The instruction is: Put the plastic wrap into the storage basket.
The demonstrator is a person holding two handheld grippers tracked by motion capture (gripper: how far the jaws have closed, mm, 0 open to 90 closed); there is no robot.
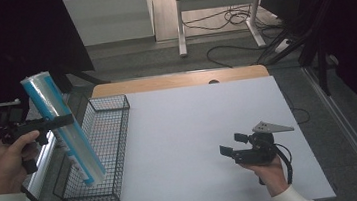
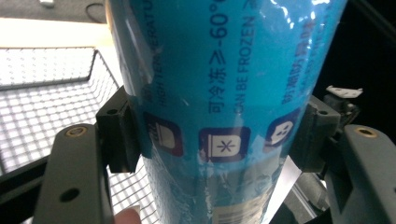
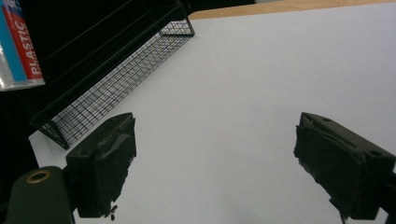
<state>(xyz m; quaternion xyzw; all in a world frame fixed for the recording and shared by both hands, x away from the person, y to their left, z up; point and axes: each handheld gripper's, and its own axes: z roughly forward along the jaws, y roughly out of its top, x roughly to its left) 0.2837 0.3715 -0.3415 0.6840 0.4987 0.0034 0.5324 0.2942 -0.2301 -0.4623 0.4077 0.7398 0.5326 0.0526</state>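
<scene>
The left hand-held gripper [image 1: 63, 121] is clamped across a long blue roll of plastic wrap [image 1: 62, 126], its pads pressed against both sides of the roll, as the left gripper view confirms [image 2: 219, 135]. The roll is held tilted, top end leaning to the left, lower end down inside the black wire basket [image 1: 102, 153] at the left edge of the white desk [image 1: 196, 144]. The right hand-held gripper [image 1: 234, 144] rests low over the desk near its right front, well apart from the basket; its jaws stand wide open with nothing between them, seen also in the right gripper view [image 3: 215, 163].
</scene>
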